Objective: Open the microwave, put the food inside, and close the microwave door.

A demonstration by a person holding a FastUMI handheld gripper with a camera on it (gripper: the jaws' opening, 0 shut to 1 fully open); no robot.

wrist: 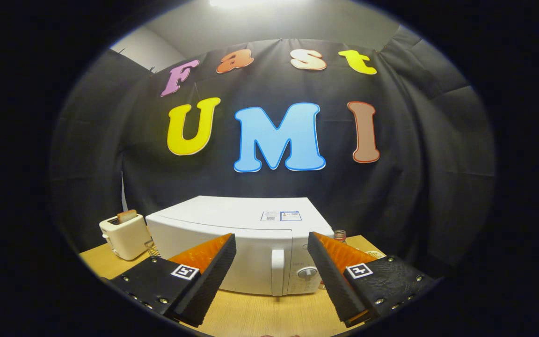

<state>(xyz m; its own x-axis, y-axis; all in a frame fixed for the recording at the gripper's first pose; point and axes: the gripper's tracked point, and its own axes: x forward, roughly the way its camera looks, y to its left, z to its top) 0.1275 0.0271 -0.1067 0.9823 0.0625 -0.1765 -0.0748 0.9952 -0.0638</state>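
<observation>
A white microwave (232, 224) stands on the wooden table (260, 313) with its door shut. Its vertical door handle (277, 271) and a round knob (308, 273) face me. My gripper (272, 243) is open, held a little way back from the microwave's front. The handle sits in the gap between my fingers, nearer the right one. Nothing is held between the fingers. The left finger hides part of the door's lower left.
A cream toaster (124, 236) with a slice of bread (127, 216) in its slot stands left of the microwave. A small jar (340, 235) peeks out behind the microwave's right side. Black cloth walls the booth behind the table.
</observation>
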